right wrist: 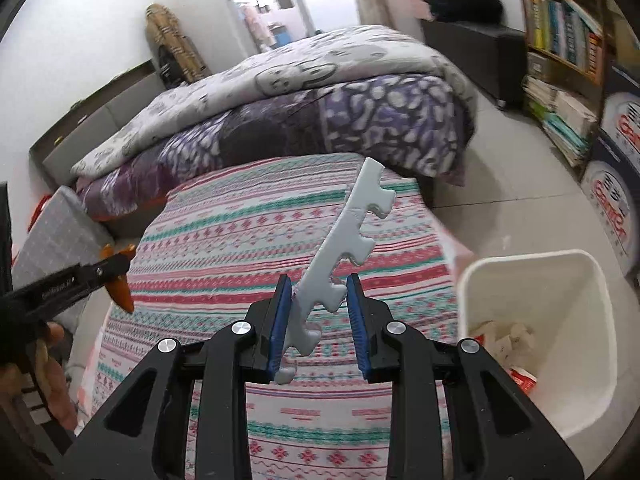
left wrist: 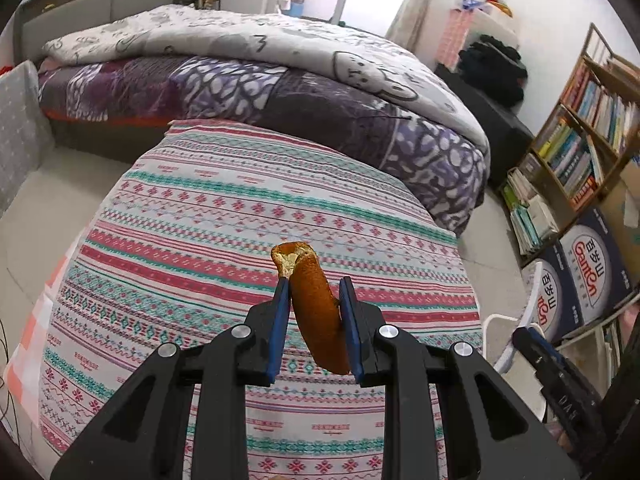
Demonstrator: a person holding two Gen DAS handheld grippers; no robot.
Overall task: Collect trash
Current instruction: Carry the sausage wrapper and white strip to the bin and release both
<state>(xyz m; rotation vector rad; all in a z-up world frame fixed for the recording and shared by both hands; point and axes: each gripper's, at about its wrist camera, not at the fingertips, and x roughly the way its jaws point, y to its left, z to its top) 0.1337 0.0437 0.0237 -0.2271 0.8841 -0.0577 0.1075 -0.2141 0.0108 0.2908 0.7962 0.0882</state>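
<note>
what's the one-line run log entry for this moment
left tongs: shut on orange peel | right tongs: shut on grey foam strip | white bin: right of striped cloth, holds trash

Striped tablecloth (right wrist: pixel 256 240) lying bare and open under both grippers. White bin (right wrist: pixel 560 280) standing just right of the table edge, mouth unobstructed. Bed with heaped quilt (right wrist: pixel 304 92) blocking beyond; bookshelf (right wrist: pixel 560 32) crowding right.

curved orange peel (left wrist: pixel 318 312); notched white foam strip (right wrist: pixel 344 252)
</note>
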